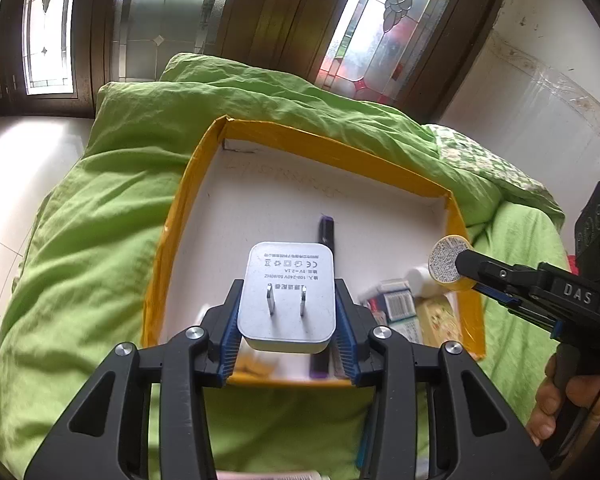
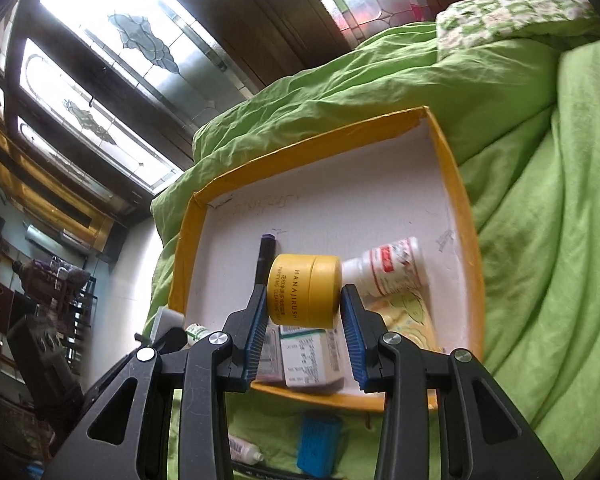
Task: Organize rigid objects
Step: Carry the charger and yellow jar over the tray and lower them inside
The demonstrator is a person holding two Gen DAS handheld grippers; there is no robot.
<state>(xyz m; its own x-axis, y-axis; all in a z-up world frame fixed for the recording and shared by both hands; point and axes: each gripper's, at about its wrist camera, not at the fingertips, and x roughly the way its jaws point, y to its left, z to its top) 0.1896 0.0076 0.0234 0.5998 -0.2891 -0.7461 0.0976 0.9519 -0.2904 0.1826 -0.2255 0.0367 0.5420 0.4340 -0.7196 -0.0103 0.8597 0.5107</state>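
Note:
My left gripper is shut on a white plug adapter, prongs facing the camera, held above the near part of a yellow-rimmed tray. My right gripper is shut on a yellow cream jar and holds it above the tray. The right gripper and its jar also show at the tray's right edge in the left wrist view. In the tray lie a dark purple pen, a white pill bottle, medicine boxes and a yellow packet.
The tray rests on a green quilt over a bed. On the quilt near the tray lie a blue box and a small white tube. Stained-glass windows stand behind; white floor lies to the left.

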